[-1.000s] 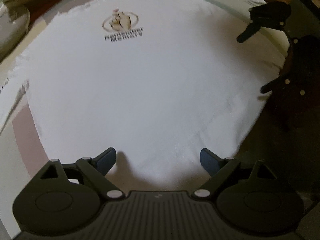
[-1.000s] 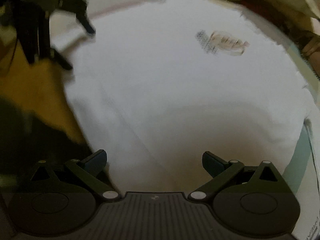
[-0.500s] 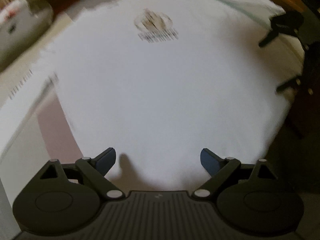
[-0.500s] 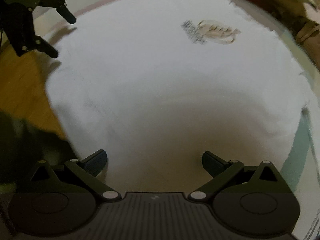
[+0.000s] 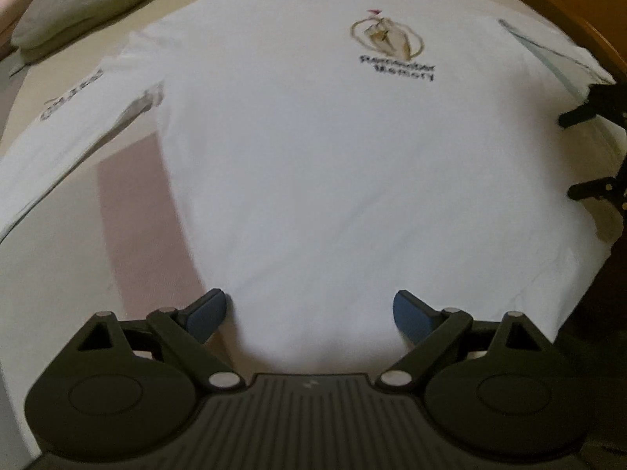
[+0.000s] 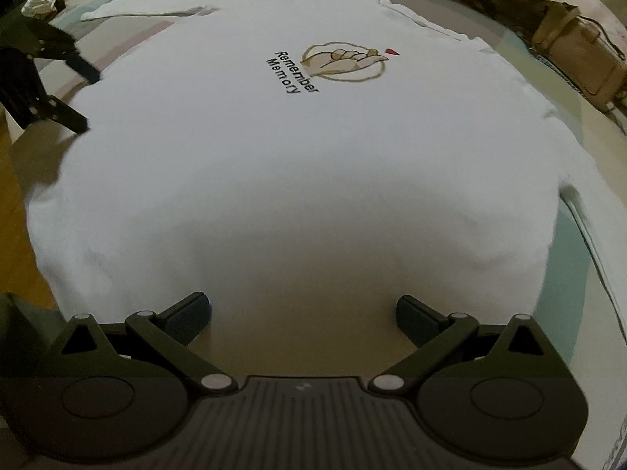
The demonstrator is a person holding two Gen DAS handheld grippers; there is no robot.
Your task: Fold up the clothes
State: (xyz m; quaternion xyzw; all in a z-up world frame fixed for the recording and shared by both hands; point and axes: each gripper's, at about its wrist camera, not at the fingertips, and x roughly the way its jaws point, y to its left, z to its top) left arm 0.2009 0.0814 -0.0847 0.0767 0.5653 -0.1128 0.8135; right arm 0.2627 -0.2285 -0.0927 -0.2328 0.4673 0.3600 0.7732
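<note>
A white long-sleeved shirt [image 5: 313,149] lies spread flat, front up, with a hand logo and the words "Remember Memory" [image 6: 292,72] on the chest. My left gripper [image 5: 309,311] is open over the shirt's bottom hem, nothing between its blue pads. My right gripper [image 6: 303,315] is open over the hem further along, also holding nothing. One sleeve [image 5: 58,125] stretches out to the left in the left wrist view. Each gripper shows in the other's view: the right gripper [image 5: 588,152] at the right edge, the left gripper [image 6: 80,96] at the left edge.
The shirt rests on a pale bed cover [image 5: 129,211] with pink and green stripes. A grey pillow [image 5: 86,4] lies at the far left. A tan bag [image 6: 576,55] sits at the far right. Wooden floor [image 6: 23,164] shows beyond the bed's edge.
Both grippers have drawn back and swung, so more of the shirt shows: the left sleeve and pillow have come into the left view. Both grippers stay open.
</note>
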